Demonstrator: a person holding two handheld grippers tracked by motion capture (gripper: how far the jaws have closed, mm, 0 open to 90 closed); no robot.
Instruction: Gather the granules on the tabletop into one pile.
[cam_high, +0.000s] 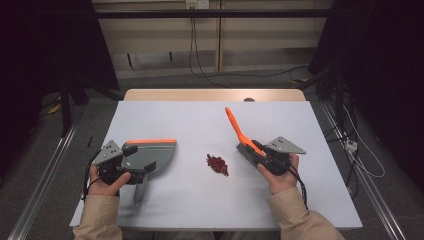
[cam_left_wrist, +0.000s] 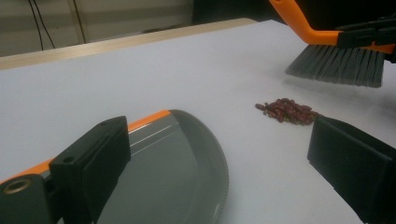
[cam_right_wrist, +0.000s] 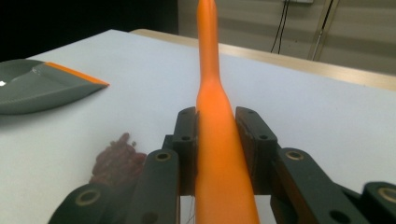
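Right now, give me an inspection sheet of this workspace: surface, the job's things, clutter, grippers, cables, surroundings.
Surface: white table top, wooden edge at the far side.
Job's things: pile of small red bits mid-table; grey dustpan with orange trim left of it; brush, orange handle, grey bristles, raised to the pile's right.
Clutter: nothing seen.
Grippers: left hand-held gripper at the dustpan, grip unclear; right hand-held gripper shut on the brush handle.
Cables: black leads down the back wall; white cable on the floor, right.
Surroundings: dark curtains either side, pale wall panels behind.
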